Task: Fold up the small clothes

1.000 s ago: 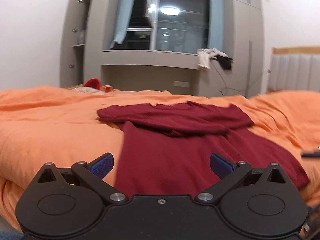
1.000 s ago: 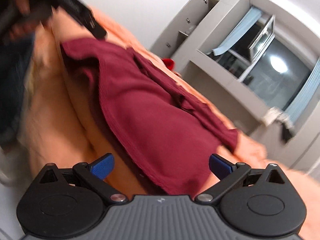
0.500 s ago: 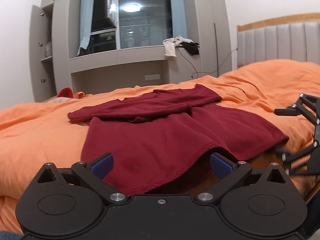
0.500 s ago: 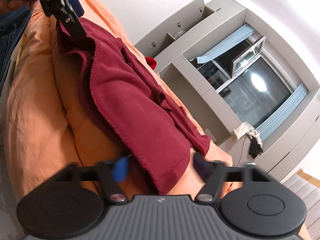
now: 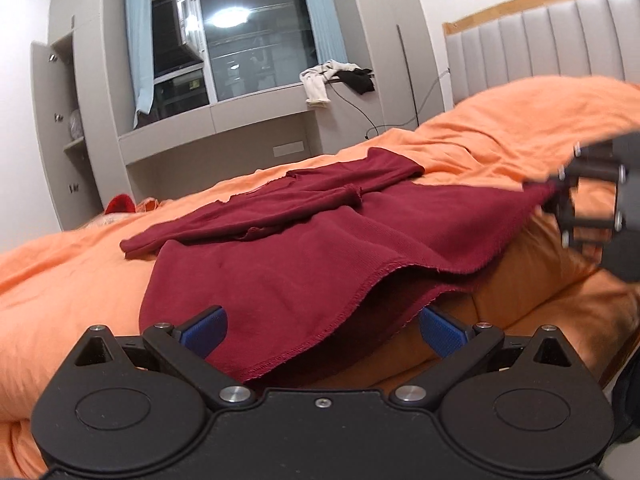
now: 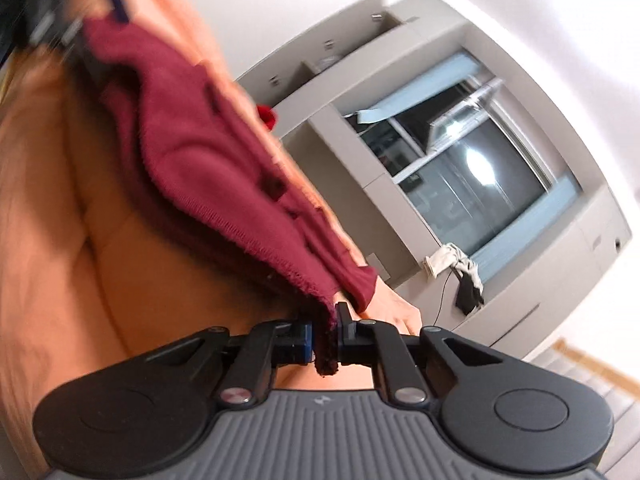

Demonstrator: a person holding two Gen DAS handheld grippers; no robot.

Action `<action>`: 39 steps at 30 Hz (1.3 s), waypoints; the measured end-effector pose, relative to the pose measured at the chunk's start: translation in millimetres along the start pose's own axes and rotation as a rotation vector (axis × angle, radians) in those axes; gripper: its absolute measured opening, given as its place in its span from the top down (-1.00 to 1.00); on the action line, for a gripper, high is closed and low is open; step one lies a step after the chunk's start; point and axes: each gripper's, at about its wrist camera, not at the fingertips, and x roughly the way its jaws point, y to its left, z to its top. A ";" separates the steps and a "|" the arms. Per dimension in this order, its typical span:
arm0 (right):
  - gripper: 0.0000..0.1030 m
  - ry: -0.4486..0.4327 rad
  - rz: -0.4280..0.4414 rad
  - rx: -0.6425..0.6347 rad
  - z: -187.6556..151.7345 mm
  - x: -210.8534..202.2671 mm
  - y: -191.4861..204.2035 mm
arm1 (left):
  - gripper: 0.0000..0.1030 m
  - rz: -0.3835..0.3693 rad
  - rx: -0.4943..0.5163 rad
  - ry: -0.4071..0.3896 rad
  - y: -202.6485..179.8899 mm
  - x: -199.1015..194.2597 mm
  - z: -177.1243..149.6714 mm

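Observation:
A dark red shirt (image 5: 300, 248) lies spread on the orange bed cover (image 5: 80, 272), its sleeves folded across the upper part. My left gripper (image 5: 322, 320) stands open at the near hem, its blue pads (image 5: 208, 322) wide apart with the hem edge between them, untouched. In the right wrist view the shirt (image 6: 192, 152) runs away from my right gripper (image 6: 326, 328), whose jaws are closing and pinch the hem's corner, lifting it slightly. The right gripper (image 5: 560, 200) shows blurred at the right in the left wrist view. The left gripper (image 6: 80, 20) is a blur at the top left.
A grey padded headboard (image 5: 560, 40) stands at the right end of the bed. Behind the bed is a grey wardrobe and window unit; white and black clothes (image 5: 336, 80) hang over its ledge. A small red item (image 5: 120, 204) lies at the bed's far side.
The right jaws went from wide open to closed on the hem corner, raising that edge. The left gripper moved in lower toward the near hem and rolled.

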 end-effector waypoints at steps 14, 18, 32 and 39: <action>0.82 -0.055 -0.054 0.386 -0.6 -10.2 -76.4 | -0.26 0.220 0.134 0.016 -16.3 32.3 8.9; 0.82 -0.047 -0.055 0.391 -5.8 -13.1 -78.8 | -0.06 0.345 0.089 0.019 -1.9 27.5 13.6; 0.85 -0.095 -0.136 0.402 -1.5 -52.1 -86.4 | 0.90 0.443 0.035 -0.189 -0.8 -46.6 43.8; 0.85 -0.063 -0.125 0.410 -11.5 -134.7 -99.0 | 0.90 0.354 0.170 -0.214 -24.8 -123.2 45.1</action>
